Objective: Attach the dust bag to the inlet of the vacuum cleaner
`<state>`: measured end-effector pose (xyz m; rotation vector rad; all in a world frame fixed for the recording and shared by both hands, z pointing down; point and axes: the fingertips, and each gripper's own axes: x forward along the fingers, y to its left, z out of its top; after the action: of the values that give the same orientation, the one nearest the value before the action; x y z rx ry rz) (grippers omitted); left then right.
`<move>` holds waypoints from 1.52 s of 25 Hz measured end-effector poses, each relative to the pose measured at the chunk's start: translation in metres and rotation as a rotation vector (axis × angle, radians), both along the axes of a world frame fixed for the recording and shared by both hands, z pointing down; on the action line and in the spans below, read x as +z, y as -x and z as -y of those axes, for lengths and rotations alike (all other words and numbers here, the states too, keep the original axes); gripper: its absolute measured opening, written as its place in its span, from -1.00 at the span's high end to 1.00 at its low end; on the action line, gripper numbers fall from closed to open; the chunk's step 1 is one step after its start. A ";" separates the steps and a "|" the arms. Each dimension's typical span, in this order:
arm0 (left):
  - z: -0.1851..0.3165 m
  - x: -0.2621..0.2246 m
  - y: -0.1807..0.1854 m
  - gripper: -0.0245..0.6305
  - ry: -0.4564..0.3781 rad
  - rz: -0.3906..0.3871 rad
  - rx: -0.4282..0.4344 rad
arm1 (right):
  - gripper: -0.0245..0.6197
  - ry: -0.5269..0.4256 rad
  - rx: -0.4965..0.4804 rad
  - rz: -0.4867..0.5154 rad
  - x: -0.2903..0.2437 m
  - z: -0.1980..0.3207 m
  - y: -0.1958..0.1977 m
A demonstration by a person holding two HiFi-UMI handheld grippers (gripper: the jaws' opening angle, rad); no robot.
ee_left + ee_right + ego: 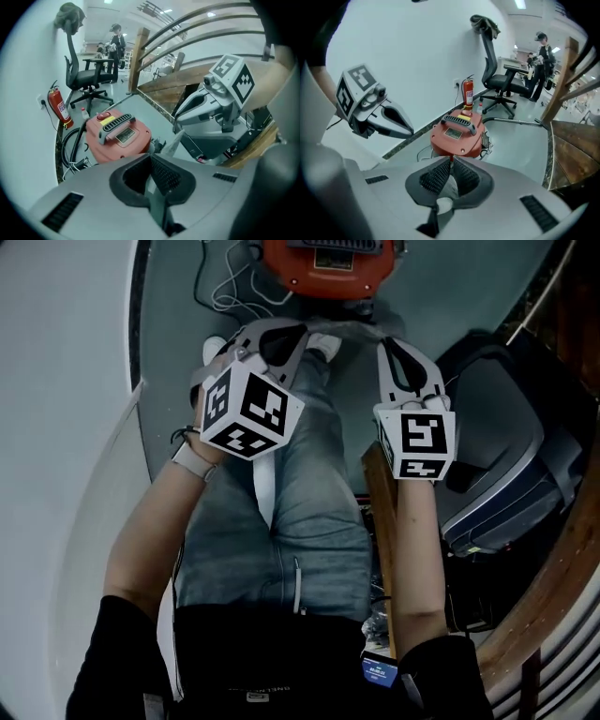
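Note:
The red vacuum cleaner (323, 263) (117, 136) (457, 136) stands on the grey floor just ahead of my feet, its lid on. My left gripper (302, 329) (151, 155) hangs above my left leg with its jaws shut tip to tip. My right gripper (384, 345) (451, 159) is level with it to the right, also shut, with nothing showing between the pads. A pale grey flat strip (347, 328) (174, 140), perhaps the dust bag, shows between the two gripper tips. I cannot tell whether either gripper touches it.
White cables (230, 287) and a black hose (70, 140) lie left of the vacuum. A grey hard case (497, 456) and a wooden stair rail (562, 549) stand at the right. A white wall (56, 427), fire extinguisher (468, 96), office chair (497, 79) and people (541, 61) are also in view.

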<state>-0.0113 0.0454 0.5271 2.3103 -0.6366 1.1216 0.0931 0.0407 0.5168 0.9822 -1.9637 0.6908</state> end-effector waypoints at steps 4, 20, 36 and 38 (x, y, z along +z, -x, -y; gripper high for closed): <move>0.000 -0.046 0.028 0.88 0.001 -0.022 -0.039 | 0.81 -0.058 0.079 0.082 -0.057 0.006 0.016; 0.013 -0.279 0.082 0.88 -0.174 -0.125 -0.112 | 0.81 -0.209 0.170 0.225 -0.273 0.010 0.070; -0.004 -0.479 0.102 0.88 -0.295 -0.262 -0.153 | 0.81 -0.375 0.105 0.299 -0.455 -0.019 0.111; -0.008 -0.500 0.107 0.88 -0.307 -0.269 -0.157 | 0.81 -0.397 0.097 0.316 -0.477 -0.022 0.118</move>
<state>-0.1185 0.0537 0.0274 2.5527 -0.9167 0.6618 -0.0250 0.0623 0.0400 1.2736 -2.4042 0.5428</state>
